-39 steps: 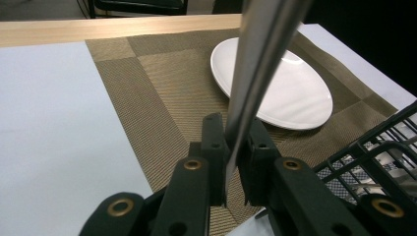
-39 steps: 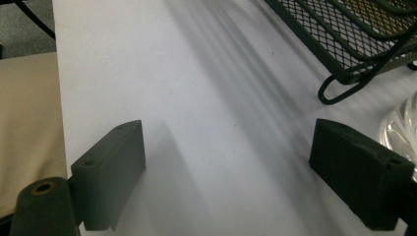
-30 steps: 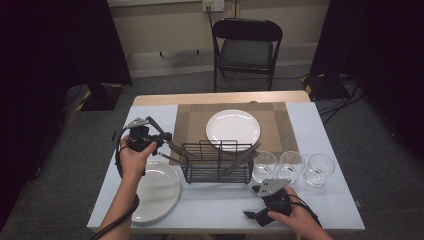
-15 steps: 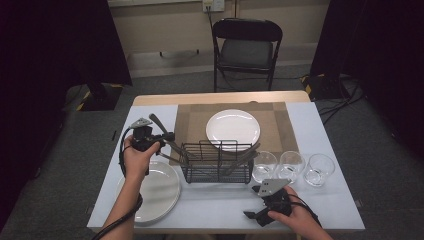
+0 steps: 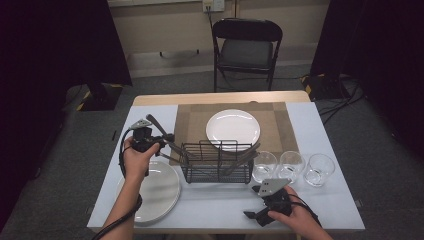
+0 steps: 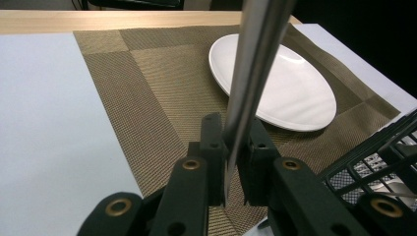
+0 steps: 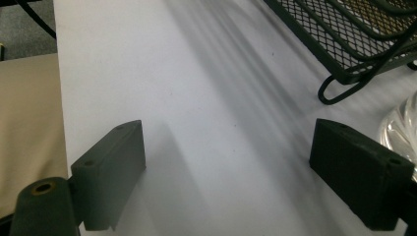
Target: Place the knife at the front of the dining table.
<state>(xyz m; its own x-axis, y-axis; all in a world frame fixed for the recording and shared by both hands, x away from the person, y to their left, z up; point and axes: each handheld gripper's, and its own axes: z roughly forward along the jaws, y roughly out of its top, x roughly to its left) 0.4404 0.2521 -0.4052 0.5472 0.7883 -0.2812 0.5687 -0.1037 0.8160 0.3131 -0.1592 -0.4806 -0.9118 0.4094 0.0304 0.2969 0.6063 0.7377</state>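
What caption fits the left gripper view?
Left gripper clamps a knife above the placemat, near the plate.

No text, label, brand, number or sign can be read anywhere in these views. The surfaces on the table carry no legible lettering or marks.

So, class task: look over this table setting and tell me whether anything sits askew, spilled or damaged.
Nothing looks spilled or broken. One thing stands out: cutlery leans at a slant in the wire rack, handles poking past its rim. The left claw grips a metal utensil above the placemat.
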